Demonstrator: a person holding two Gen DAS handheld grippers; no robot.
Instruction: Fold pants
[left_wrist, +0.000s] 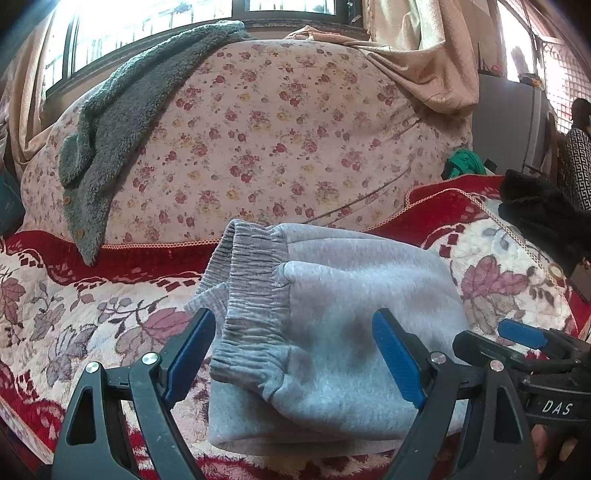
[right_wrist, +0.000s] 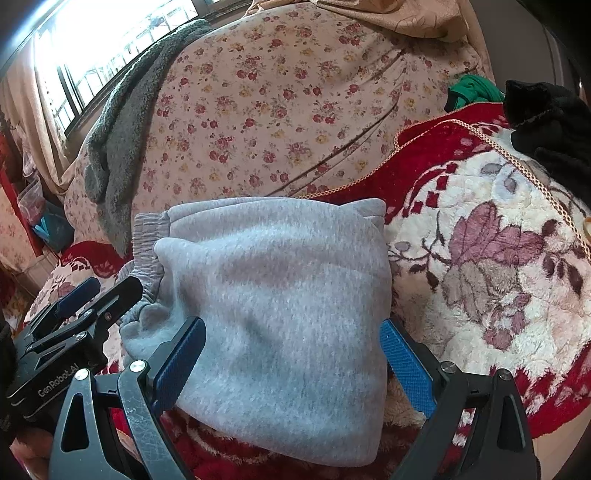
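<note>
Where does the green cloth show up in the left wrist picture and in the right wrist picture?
Left wrist view: the green cloth sits right of centre, at the floral quilt's right end, just above the red blanket's edge.
Right wrist view: it sits upper right, beside the black garment.
Shared landmark: the folded grey pants lie bottom centre in both views.

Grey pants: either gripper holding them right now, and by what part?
Nothing held. Left gripper and right gripper are both open, over the folded grey pants on the blanket.
</note>
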